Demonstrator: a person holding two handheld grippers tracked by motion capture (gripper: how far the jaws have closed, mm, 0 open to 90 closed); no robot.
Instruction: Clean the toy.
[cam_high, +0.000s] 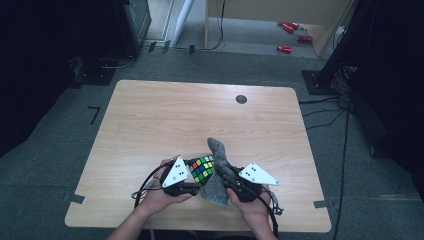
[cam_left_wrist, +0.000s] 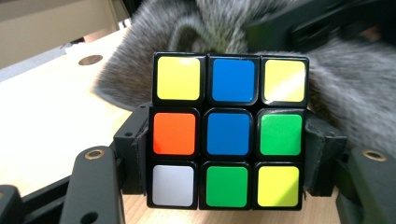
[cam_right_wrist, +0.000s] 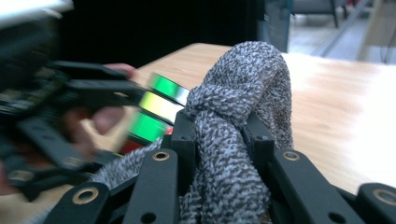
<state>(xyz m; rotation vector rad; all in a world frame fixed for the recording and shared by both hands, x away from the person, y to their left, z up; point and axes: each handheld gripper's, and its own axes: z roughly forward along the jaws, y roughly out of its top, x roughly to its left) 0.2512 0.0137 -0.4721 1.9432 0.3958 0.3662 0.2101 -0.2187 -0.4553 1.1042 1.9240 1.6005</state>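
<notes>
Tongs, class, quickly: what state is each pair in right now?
Left tongs: closed on the puzzle cube.
Right tongs: closed on the grey sock.

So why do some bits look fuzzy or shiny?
Left gripper view: the cube is sharp, with glare on its top yellow stickers; the grey sock behind is soft. Right gripper view: the left gripper is blurred. High view: dim edges.

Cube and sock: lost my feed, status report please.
Left tool shut on cube. Right tool shut on grey sock. Sock touching cube; nothing else in the way.
</notes>
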